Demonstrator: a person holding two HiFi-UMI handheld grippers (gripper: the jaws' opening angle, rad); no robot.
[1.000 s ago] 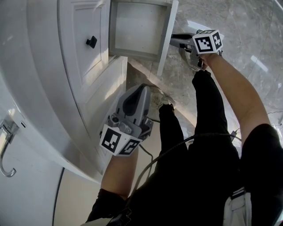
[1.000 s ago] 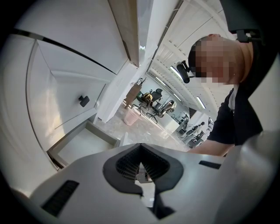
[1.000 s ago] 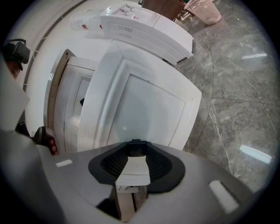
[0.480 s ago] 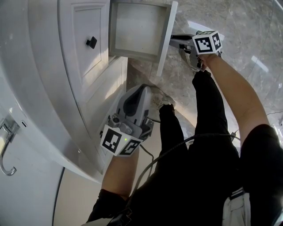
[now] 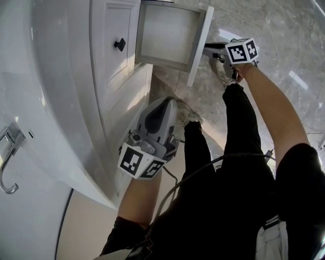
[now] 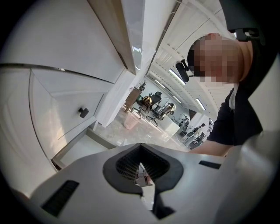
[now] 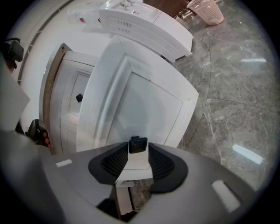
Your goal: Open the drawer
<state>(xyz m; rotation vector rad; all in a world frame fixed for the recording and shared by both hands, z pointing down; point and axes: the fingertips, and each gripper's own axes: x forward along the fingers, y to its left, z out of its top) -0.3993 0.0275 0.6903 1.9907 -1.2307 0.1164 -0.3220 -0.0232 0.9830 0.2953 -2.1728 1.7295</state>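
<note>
Right gripper view: ribbed jaws pinching square black knob (image 7: 138, 145); left gripper (image 6: 141, 146) jaws together.

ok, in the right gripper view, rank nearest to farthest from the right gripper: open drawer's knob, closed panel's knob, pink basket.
1. open drawer's knob: clamped by the right gripper.
2. closed panel's knob: left, on the cabinet.
3. pink basket: top, across the floor.

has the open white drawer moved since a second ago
No: the open white drawer juts as far from the white cabinet front as before; only the camera shifted.
</note>
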